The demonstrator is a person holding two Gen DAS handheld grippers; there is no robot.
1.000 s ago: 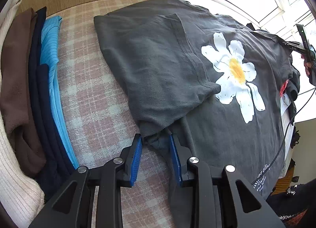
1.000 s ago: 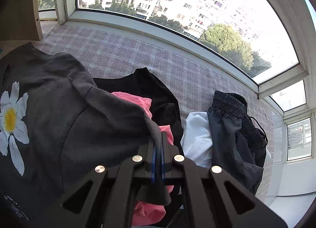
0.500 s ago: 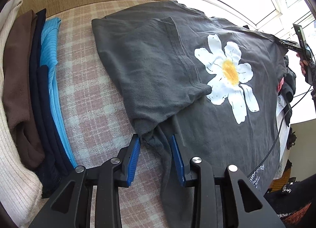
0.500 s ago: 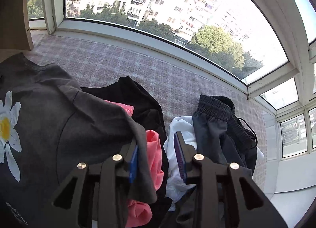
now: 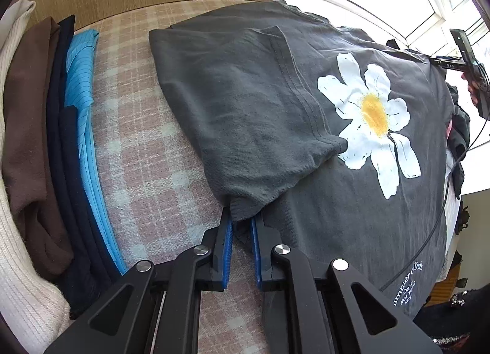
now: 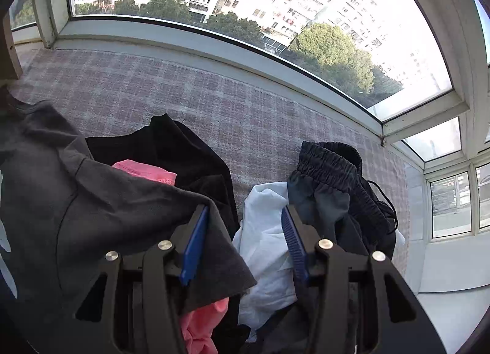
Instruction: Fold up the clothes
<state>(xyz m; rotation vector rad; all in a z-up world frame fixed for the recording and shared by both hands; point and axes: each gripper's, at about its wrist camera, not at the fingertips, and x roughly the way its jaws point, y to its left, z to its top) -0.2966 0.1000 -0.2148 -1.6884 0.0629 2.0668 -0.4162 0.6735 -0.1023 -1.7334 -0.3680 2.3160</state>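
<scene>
A: Grey T-shirt (image 5: 306, 127) lies spread on the checked mat (image 5: 147, 145); left gripper (image 5: 242, 228) has just closed on its folded edge.
B: Right gripper (image 6: 245, 231) has just opened, empty, sleeve released. Next fold appears due.

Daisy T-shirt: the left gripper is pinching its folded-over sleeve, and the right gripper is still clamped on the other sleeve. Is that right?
Only half right. In the right wrist view the right gripper is open: its jaws have just been opening and stand apart, the grey sleeve draped over the outside of one finger, nothing between the pads. In the left wrist view the left gripper has just closed on the folded-over sleeve of the daisy T-shirt, as you said.
</scene>
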